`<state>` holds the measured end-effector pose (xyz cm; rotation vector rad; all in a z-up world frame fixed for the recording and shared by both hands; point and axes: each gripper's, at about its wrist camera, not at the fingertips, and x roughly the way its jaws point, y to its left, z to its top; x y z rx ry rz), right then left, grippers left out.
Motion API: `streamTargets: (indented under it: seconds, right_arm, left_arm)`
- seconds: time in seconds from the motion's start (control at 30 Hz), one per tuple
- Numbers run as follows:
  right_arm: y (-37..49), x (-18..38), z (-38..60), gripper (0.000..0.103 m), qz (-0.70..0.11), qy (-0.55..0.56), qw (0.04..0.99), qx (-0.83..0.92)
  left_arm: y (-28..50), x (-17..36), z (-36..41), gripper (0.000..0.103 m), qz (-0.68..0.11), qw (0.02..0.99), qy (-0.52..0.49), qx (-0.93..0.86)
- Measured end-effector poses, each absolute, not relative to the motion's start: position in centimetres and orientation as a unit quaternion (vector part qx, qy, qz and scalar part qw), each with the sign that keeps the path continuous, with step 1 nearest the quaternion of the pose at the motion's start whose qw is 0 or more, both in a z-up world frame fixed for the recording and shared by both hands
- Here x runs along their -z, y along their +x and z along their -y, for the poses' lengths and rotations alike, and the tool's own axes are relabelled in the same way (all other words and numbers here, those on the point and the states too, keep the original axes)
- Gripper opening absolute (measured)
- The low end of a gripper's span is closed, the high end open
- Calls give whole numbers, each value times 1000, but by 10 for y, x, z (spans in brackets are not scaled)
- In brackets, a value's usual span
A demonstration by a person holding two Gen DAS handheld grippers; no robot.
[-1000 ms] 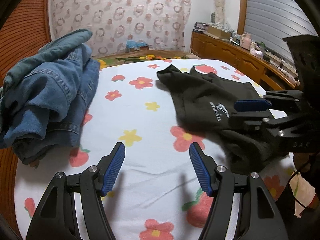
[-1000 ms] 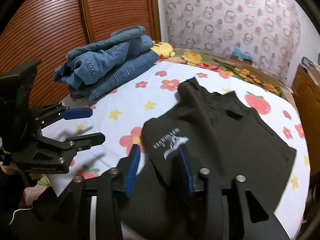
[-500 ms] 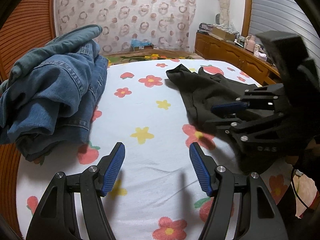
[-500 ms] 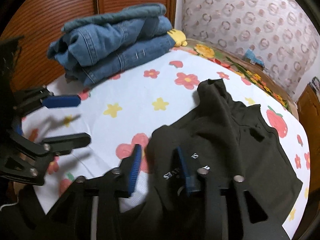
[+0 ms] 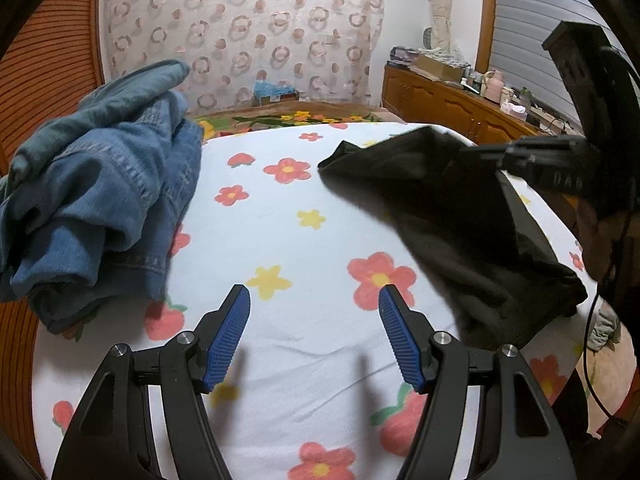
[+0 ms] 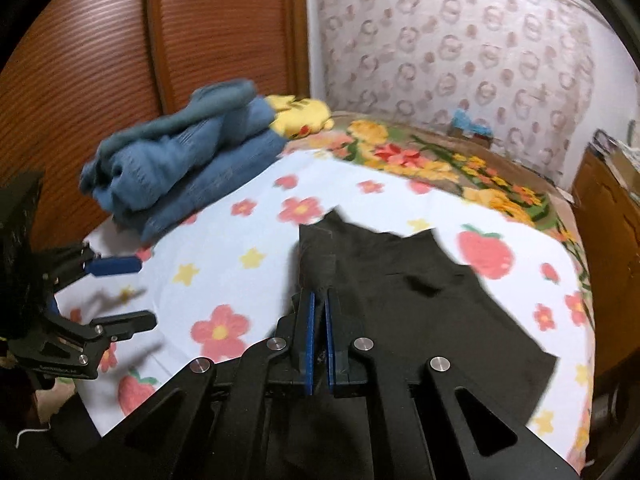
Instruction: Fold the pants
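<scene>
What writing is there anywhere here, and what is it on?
"DAS": on the right tool's body, in the left wrist view; first letter unsure.
Left tool's body: small white print, too blurred to read.
Black pants, jeans, sheet: no writing shows.

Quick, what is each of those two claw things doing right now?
Left gripper: open, empty, above the flowered sheet.
Right gripper: jaws just closed, shut on a fold of the black pants.
</scene>
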<state>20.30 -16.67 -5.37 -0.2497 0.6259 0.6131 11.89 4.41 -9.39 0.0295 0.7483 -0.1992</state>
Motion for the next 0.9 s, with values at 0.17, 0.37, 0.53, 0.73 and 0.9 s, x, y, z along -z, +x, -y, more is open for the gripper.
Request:
streamTargets:
  seconds: [0.17, 0.37, 0.53, 0.73, 0.9]
  right_arm:
    - [209, 43, 201, 4, -291, -93, 917, -258]
    - [214, 46, 229, 4, -293, -79, 931, -201]
    - [218, 65, 243, 4, -316, -74, 934, -151]
    - [225, 83, 240, 4, -342, -79, 927, -130]
    - [216, 75, 245, 16, -336, -66, 932, -118]
  left_arm:
    - [122, 90, -33, 68, -362, 926, 23, 109]
    - [126, 87, -22, 68, -359, 925, 31, 118]
    - [126, 87, -16, 68, -360, 924, 35, 123]
    - [124, 88, -8, 68, -362, 923, 39, 127]
    - [121, 86, -2, 68, -360, 922, 42, 132]
